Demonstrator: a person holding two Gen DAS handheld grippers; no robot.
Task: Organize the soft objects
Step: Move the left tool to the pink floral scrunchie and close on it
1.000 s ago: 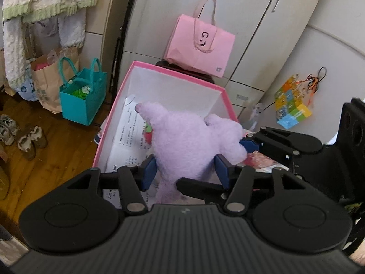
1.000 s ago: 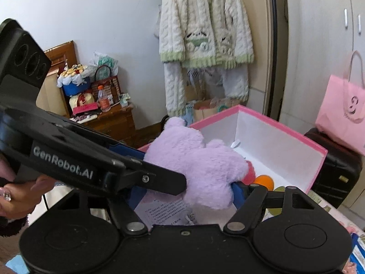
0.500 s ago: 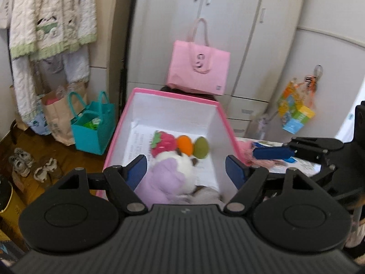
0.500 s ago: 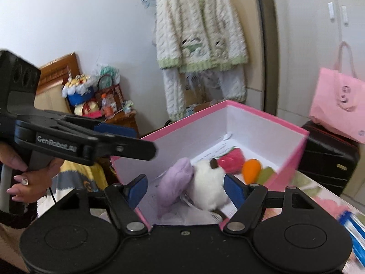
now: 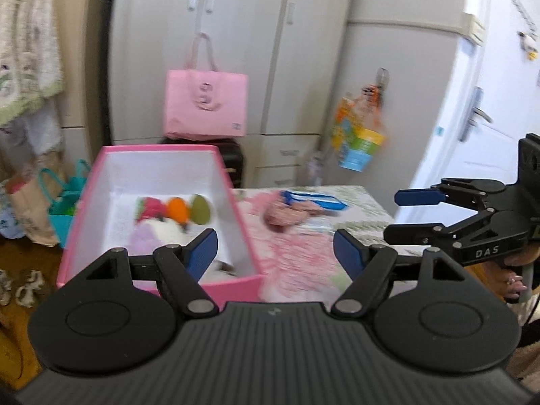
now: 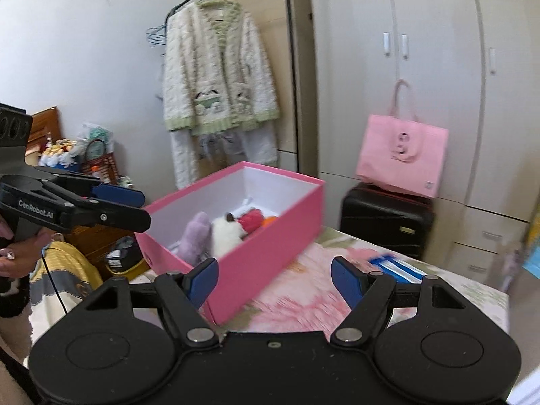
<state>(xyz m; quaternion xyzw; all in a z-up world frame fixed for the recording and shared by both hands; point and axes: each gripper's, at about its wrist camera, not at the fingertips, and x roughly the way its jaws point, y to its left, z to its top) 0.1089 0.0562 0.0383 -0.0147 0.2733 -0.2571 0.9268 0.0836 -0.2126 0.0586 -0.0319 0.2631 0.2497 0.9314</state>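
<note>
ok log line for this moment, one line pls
left hand-held gripper: open, empty | right hand-held gripper: open, empty | purple plush: inside pink box | pink soft item: on table

Pale pink fabric tote bag (image 6: 401, 158) resting on a black hard-shell suitcase (image 6: 384, 216) before tall grey wardrobe doors (image 6: 435, 67). Cream cable-knit cardigan with green trim (image 6: 216, 77) hanging on a wall hanger. Teal plastic basket (image 5: 64, 202) on the wooden floor beside a brown paper bag (image 5: 27, 209).
</note>
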